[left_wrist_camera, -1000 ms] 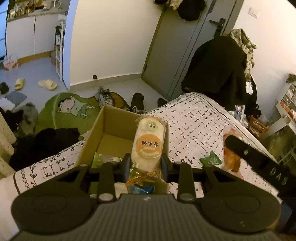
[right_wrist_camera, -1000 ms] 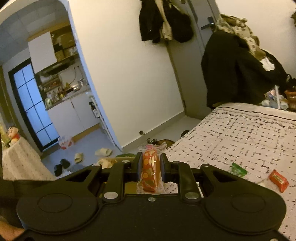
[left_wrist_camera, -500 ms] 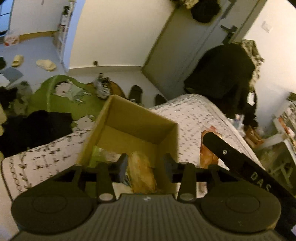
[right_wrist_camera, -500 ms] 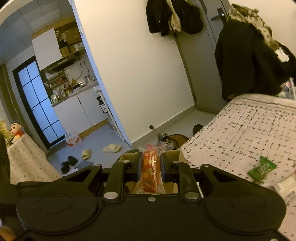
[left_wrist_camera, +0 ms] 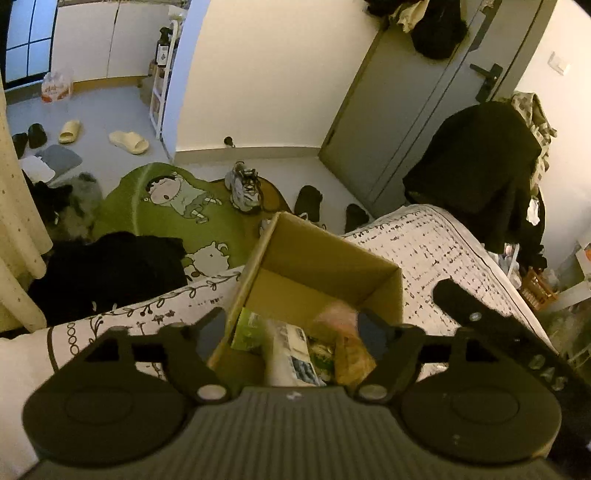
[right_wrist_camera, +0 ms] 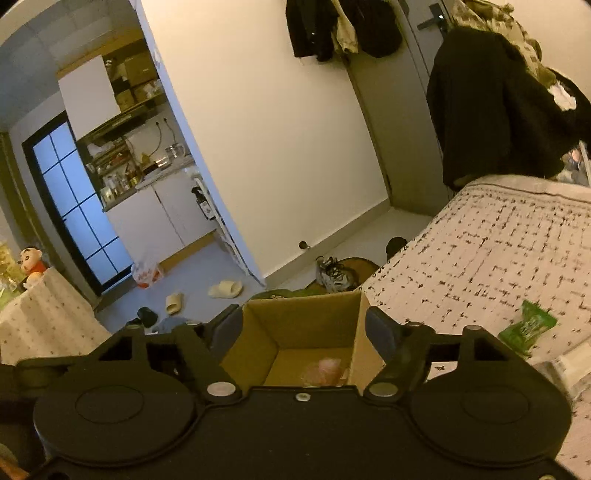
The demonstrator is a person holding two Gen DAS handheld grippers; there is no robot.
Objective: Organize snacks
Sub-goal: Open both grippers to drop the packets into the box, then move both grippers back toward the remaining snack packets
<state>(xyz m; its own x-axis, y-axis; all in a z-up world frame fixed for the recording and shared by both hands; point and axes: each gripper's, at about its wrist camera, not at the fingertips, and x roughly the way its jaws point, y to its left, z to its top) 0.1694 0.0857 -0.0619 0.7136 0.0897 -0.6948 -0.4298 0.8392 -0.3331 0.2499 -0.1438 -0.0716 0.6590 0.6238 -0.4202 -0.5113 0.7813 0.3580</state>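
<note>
Where fingers point(left_wrist_camera: 218, 325) gape: snack-filled box point(left_wrist_camera: 325, 254).

Pretty dim, yellowish room. Cream walls point(left_wrist_camera: 266, 74), grey door point(left_wrist_camera: 406, 110) upper right with dark coats point(right_wrist_camera: 343, 26) hung above, green cartoon rug point(left_wrist_camera: 166, 210) mid-left, slippers point(left_wrist_camera: 129, 142) on the pale floor, kitchen window point(right_wrist_camera: 74, 206) glowing blue far left.

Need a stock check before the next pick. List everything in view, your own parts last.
open brown cardboard box: one, on the patterned white bedspread, at its corner
wrapped snacks: several, mixed colours, blurred, inside the box
green snack packet: one, on the bedspread, apart from the box
green cartoon rug: one, on the floor
cream slippers: two, on the floor
left gripper: black, open, over the box
right gripper: black, open, over the box
</note>
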